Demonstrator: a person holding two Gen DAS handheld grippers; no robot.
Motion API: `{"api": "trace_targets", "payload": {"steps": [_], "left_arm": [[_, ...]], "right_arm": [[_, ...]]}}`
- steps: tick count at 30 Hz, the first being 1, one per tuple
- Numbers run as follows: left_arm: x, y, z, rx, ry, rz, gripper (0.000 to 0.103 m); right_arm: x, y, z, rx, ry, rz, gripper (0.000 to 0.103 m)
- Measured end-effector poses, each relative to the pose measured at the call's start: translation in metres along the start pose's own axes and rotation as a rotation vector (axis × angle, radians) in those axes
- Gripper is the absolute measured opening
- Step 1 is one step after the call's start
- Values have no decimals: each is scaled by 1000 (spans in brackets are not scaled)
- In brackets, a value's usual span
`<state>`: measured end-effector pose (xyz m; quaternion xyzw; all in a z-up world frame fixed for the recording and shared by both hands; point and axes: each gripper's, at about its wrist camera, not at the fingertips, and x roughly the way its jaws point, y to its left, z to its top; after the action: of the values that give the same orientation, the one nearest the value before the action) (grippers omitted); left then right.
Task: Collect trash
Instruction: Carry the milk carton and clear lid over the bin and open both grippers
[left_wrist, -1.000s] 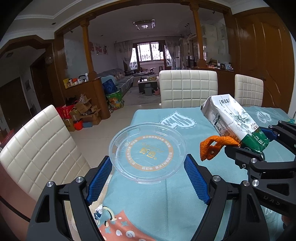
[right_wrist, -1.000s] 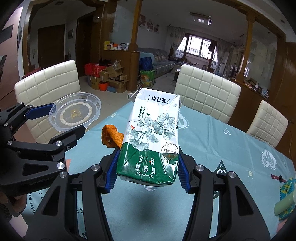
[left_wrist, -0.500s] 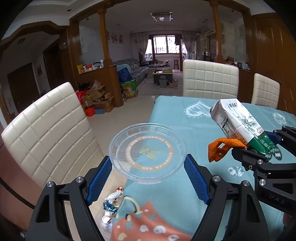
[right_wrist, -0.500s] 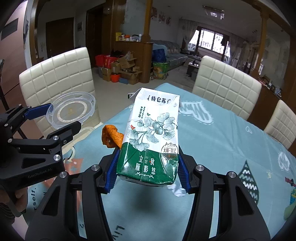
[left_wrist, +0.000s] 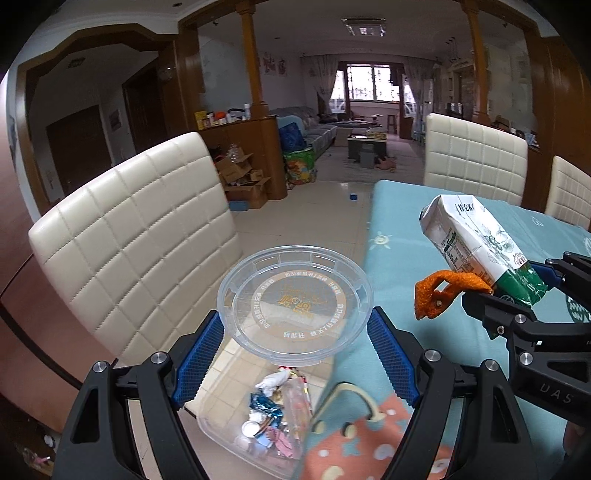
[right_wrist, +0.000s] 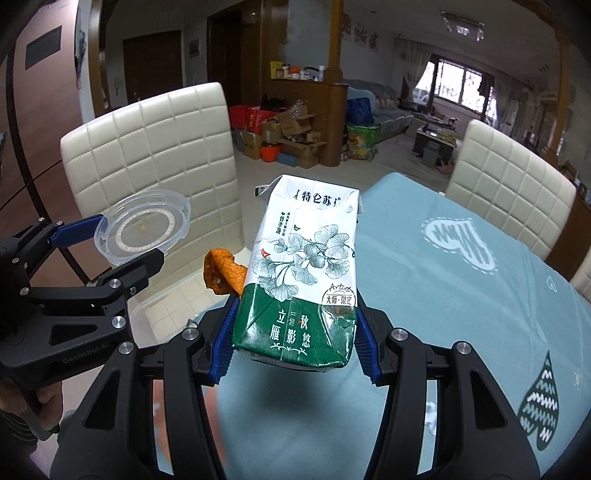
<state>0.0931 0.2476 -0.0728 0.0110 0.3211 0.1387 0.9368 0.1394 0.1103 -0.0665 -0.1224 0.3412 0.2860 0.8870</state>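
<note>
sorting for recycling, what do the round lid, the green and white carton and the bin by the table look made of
Round lid: clear thin plastic, glossy; the floor shows through it.
Carton: printed coated paperboard by the look, smooth, creased and dented at its folds.
Bin: clear or frosted plastic; the wrappers inside show through its wall.

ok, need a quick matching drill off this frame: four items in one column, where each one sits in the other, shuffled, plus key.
Items
1. clear plastic lid
2. milk carton
3. orange peel
4. candy wrappers

Places
A. in the clear bin on the floor beside the table
B. pinched beside the carton, sticking out to one side
C. between the left gripper pads
D. between the right gripper pads

Pairs: 1-C, 2-D, 3-B, 4-A
</note>
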Motion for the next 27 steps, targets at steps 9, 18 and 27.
{"api": "trace_targets", "payload": {"steps": [9, 18, 27], "left_arm": [[14, 43, -7, -58, 25, 53, 78], [27, 66, -16, -102, 46, 57, 78], [44, 87, -21, -154, 55, 88, 78]], "right_arm": [[33, 39, 16, -52, 24, 62, 56], [60, 59, 21, -92, 52, 88, 56], [83, 67, 26, -108, 64, 86, 56]]}}
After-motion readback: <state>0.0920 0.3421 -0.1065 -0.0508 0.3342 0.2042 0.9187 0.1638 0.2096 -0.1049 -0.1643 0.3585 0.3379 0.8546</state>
